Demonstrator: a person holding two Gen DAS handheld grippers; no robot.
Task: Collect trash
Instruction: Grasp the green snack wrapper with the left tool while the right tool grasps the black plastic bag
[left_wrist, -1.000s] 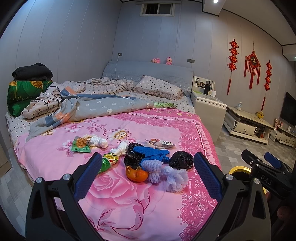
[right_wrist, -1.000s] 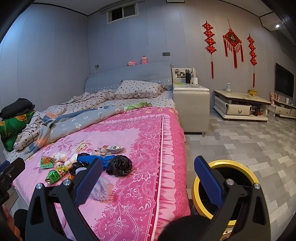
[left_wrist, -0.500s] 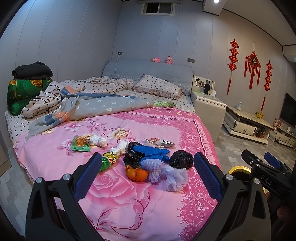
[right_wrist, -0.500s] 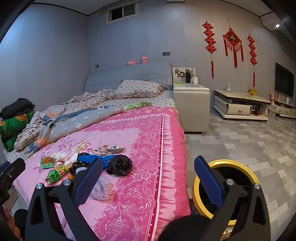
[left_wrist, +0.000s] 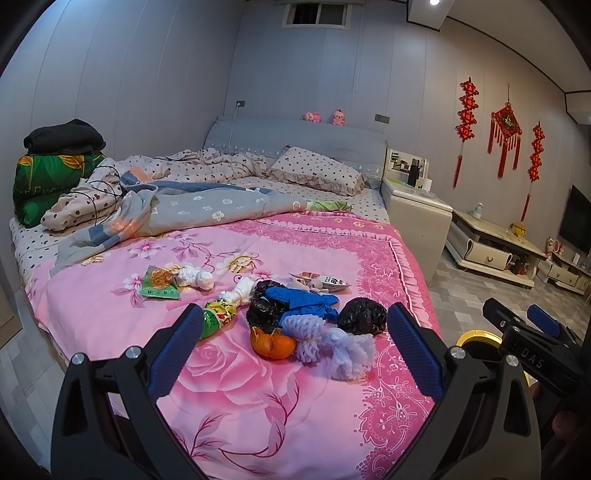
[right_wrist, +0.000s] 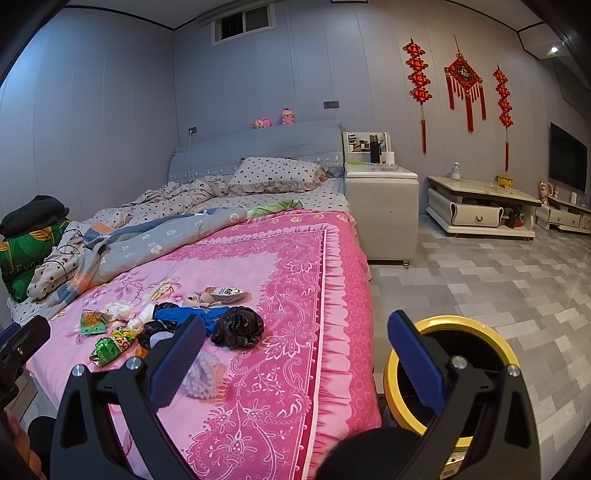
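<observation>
A heap of trash lies on the pink bedspread (left_wrist: 258, 406): an orange peel (left_wrist: 272, 344), white foam nets (left_wrist: 334, 345), a crumpled black bag (left_wrist: 362, 320), a blue wad (left_wrist: 301, 300), green wrappers (left_wrist: 159, 285) and white tissue (left_wrist: 195, 277). My left gripper (left_wrist: 291, 352) is open and empty, hovering short of the heap. My right gripper (right_wrist: 293, 360) is open and empty, over the bed's edge; the black bag (right_wrist: 238, 326) lies ahead to the left. A yellow-rimmed bin (right_wrist: 452, 369) stands on the floor beside the bed, also showing in the left wrist view (left_wrist: 476, 338).
A rumpled grey quilt (left_wrist: 192, 212) and a dotted pillow (left_wrist: 317, 173) lie at the bed's head. A green bundle (left_wrist: 48, 181) sits at the far left. A white nightstand (right_wrist: 382, 206) and a low TV cabinet (right_wrist: 480, 206) stand on the tiled floor.
</observation>
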